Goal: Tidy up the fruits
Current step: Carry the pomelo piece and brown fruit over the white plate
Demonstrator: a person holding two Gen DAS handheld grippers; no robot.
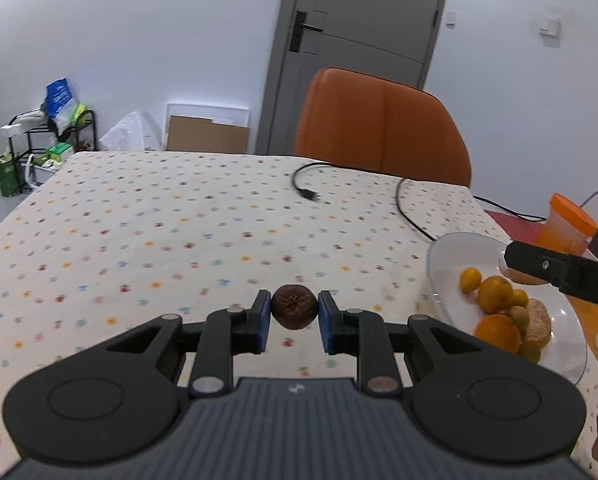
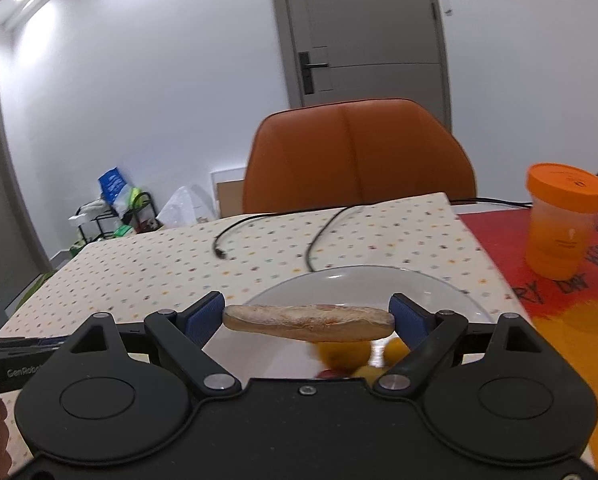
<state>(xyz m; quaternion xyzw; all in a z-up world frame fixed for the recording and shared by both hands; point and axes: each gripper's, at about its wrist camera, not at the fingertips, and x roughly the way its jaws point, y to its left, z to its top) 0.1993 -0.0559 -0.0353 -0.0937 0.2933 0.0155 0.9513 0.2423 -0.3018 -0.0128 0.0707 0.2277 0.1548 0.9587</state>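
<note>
Right now my left gripper [image 1: 294, 316] is clamped on a small dark brown fruit [image 1: 293, 307], round and wrinkled, with a star-shaped puckered end facing the camera. The blue pads [image 1: 262, 322] press it from both sides, and it hangs above the spotted tablecloth [image 1: 159, 224], clear of the surface.

My right gripper [image 2: 309, 322] grips a long, flattish pale brown piece [image 2: 309, 323], mottled with reddish streaks; I cannot tell what fruit it is. It lies crosswise between the pads, held by its two ends, above the near part of the glass plate [image 2: 451, 292].

On that plate, to the right in the left wrist view, sit several oranges [image 1: 495, 294], smaller yellow-orange fruits, a greenish one and a peeled, segmented citrus [image 1: 537, 316], all bunched toward the plate's near side. From the right wrist view only a few of them show beneath the held piece.

A black cable [image 1: 311, 192] curls across the cloth behind the plate. An orange-lidded cup [image 2: 561, 220] stands on a red printed mat [image 2: 511, 240] to the right, and an orange chair [image 2: 359, 156] sits at the table's far edge, before a grey door [image 2: 359, 28].
</note>
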